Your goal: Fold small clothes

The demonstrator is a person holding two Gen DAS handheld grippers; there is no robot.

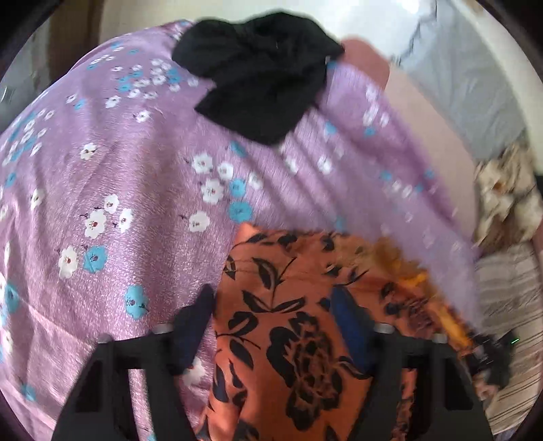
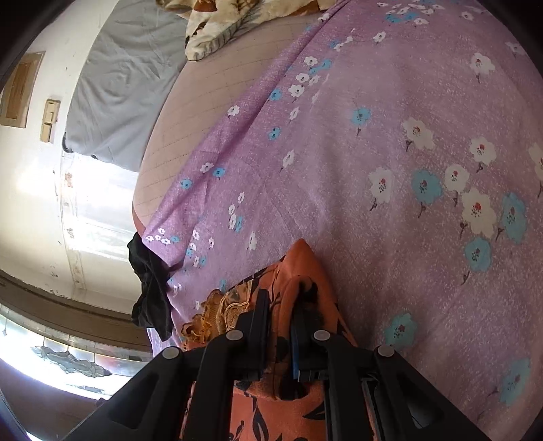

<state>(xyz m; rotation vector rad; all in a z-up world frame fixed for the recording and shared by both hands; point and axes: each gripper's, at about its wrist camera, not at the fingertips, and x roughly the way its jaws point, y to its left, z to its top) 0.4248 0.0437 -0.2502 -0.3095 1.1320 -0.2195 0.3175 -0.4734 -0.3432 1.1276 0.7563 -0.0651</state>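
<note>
On purple bedsheet (image 2: 373,210): right tongs (image 2: 280,315) clamp orange garment (image 2: 305,268) edge; left tongs (image 1: 275,315) parted, straddling it.

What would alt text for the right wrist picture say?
Black tongs pinch a fold of an orange cloth with black flowers on a purple flowered bedsheet. A black garment lies at the sheet's left edge.

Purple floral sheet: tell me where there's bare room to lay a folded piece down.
The purple floral sheet lies bare between the orange floral garment and the cream blanket. It is crowded near the black garment and where the right gripper clamps orange cloth.
</note>
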